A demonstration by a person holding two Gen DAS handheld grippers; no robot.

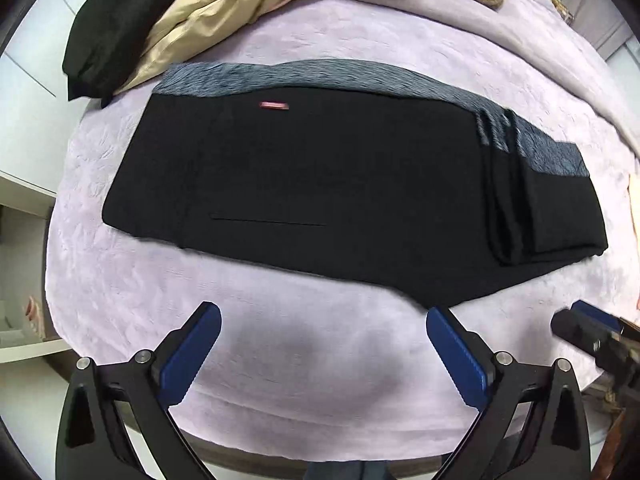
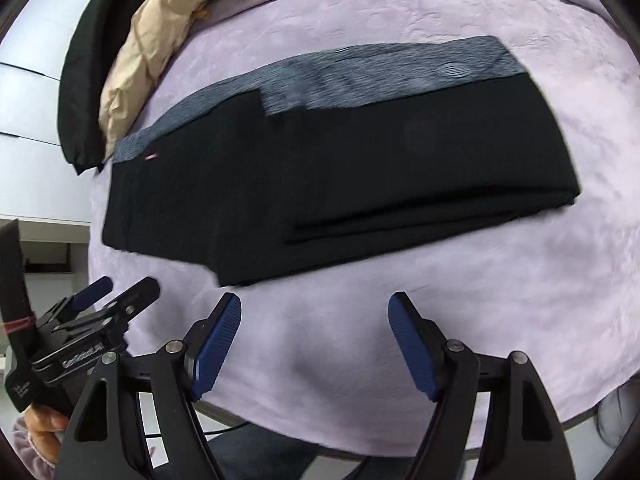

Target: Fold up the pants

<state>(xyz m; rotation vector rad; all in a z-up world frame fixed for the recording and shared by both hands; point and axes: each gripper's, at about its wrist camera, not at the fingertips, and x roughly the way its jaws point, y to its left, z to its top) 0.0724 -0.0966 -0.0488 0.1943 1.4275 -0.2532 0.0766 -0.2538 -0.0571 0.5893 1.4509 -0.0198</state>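
Fingers (image 1: pixel 456 356) of our left gripper (image 1: pixel 324 344) and right gripper (image 2: pixel 316 332) gape empty over the lilac bed (image 1: pixel 304 380), clear of the folded black pants (image 1: pixel 320 184), leaving the stack undisturbed.

Partly legible lettering on left gripper (image 2: pixel 120 292)

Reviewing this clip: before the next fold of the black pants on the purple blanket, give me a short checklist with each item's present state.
1. Left tongs open, nothing between them: ok.
2. Right tongs open, nothing between them: ok.
3. Black pants lie flat on the purple blanket, one end already folded over: ok.
4. Both tongs clear of the near edge of the pants: ok.
5. Beige garment and black garment at the far corner, apart from the pants: cannot tell.
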